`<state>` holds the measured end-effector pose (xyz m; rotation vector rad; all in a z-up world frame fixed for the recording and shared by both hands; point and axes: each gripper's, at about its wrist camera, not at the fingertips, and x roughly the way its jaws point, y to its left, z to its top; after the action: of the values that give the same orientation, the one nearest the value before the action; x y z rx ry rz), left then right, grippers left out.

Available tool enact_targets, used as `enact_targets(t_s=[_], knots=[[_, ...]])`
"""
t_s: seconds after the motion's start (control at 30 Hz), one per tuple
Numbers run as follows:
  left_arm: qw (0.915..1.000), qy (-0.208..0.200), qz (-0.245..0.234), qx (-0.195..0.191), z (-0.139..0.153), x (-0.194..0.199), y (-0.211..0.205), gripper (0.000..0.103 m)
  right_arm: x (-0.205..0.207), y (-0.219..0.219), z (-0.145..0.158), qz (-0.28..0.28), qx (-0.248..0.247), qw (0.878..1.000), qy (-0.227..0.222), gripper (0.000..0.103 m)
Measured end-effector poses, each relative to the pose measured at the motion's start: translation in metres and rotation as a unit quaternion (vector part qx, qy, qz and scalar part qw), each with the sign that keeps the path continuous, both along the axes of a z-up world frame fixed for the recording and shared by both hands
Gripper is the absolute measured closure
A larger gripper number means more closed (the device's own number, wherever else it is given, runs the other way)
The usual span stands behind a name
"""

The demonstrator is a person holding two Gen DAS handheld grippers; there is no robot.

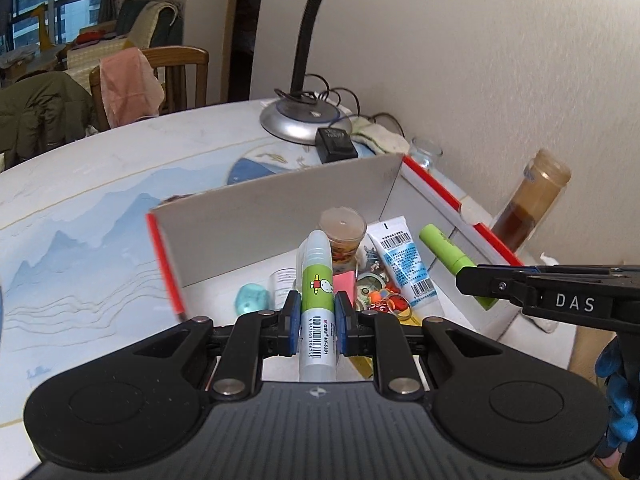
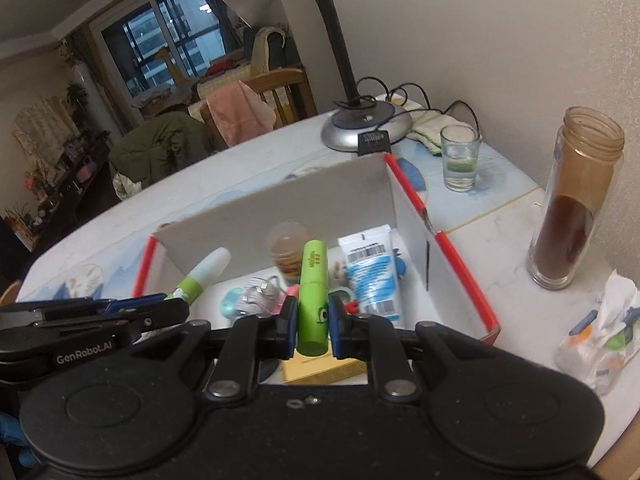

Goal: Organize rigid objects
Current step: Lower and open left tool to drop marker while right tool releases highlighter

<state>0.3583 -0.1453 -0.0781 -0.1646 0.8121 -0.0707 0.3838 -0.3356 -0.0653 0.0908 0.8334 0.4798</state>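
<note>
Gripping a glue stick point(image 1: 316, 304), the left gripper point(image 1: 317, 320) hangs over the red-edged box point(image 1: 256, 216) while the right gripper point(image 2: 313, 322) clamps what looks like a green marker point(image 2: 313, 300).

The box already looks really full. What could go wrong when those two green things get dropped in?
The glue stick in the left gripper could tip the little cup right beyond it. The green tube in the right gripper may land on clutter and roll. Both grippers sit close together over the box and might bump.
</note>
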Motion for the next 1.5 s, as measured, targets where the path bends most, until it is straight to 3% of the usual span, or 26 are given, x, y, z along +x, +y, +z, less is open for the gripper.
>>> enact_targets(t_s=[0.23,0.67,1.07,1.5], knots=[[0.9996,0.022,0.005,0.018,-0.015,0.026,-0.012,0.086,0.019,0.004,-0.017,0.011,-0.033,0.999,0.008,0.088],[0.9971,0.074,0.021,0.002,-0.040,0.051,-0.012,0.086,0.034,0.020,-0.041,0.046,-0.085,0.995,0.024,0.088],[0.9942,0.105,0.020,-0.008,-0.050,0.058,-0.009,0.086,0.034,0.024,-0.050,0.069,-0.099,0.992,0.042,0.088],[0.9934,0.111,0.020,-0.023,-0.048,0.054,-0.003,0.086,0.032,0.021,-0.043,0.065,-0.086,0.993,0.048,0.071]])
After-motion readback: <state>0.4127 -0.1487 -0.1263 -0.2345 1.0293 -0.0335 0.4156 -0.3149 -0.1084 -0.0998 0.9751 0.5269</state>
